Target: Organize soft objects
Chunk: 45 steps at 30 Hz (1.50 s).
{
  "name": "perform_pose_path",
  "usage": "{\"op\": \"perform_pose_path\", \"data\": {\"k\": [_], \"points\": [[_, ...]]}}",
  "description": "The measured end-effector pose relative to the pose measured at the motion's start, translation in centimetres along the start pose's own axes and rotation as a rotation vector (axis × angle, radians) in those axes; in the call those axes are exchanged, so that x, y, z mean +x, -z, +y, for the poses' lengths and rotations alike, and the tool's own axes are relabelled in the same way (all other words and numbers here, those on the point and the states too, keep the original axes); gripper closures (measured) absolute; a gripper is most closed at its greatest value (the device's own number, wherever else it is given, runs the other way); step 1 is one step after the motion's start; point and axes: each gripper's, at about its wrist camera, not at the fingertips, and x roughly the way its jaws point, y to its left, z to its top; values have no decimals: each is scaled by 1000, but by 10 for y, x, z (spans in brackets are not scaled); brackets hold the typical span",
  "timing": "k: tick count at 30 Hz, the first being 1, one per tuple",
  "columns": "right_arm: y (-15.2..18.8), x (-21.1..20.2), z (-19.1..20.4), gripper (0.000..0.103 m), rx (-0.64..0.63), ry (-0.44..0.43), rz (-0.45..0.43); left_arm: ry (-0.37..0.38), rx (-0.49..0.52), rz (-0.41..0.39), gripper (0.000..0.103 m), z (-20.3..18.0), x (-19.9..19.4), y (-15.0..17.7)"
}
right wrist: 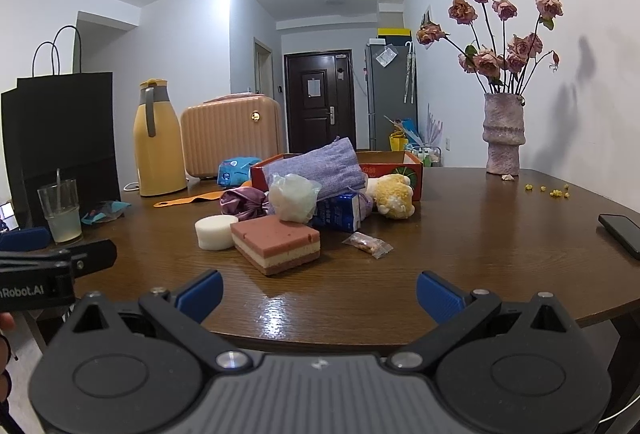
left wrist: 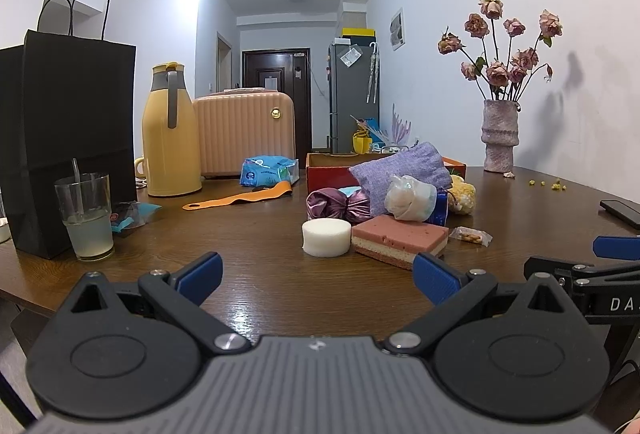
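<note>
A heap of soft things lies mid-table before a red cardboard box [left wrist: 324, 164] [right wrist: 412, 170]. It holds a white round sponge [left wrist: 325, 237] [right wrist: 215, 231], a pink layered sponge [left wrist: 400, 239] [right wrist: 276, 243], a purple satin scrunchie [left wrist: 336, 203] [right wrist: 242, 202], a lavender knit pouch [left wrist: 404, 174] [right wrist: 320, 170], a white mesh puff [left wrist: 408, 196] [right wrist: 292, 196] and a yellow plush toy [left wrist: 464, 196] [right wrist: 394, 196]. My left gripper [left wrist: 318, 276] is open, empty, just short of the sponges. Near the table's front edge my right gripper [right wrist: 320, 292] is open and empty too.
A black paper bag [left wrist: 60, 138], a glass with a straw [left wrist: 86, 218], a yellow thermos [left wrist: 170, 132] and a peach case [left wrist: 246, 132] stand at the left. At the right sit a vase of dried roses [right wrist: 503, 132], a phone [right wrist: 622, 234] and a snack packet [right wrist: 368, 244].
</note>
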Motion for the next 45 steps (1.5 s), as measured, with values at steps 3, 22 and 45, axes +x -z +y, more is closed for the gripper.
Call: {"op": "perform_pose_path", "data": {"k": [3,22,45], "points": [[0,0,0,0,0,1,-2,-2,-4,3,0,0,0,0],[0,2,-1,0,5,-2,6,-2,-2,1,0,1,1,0],[-1,1,-3,0,9,1,6,-4,-6,4,0,1,1,-1]]}}
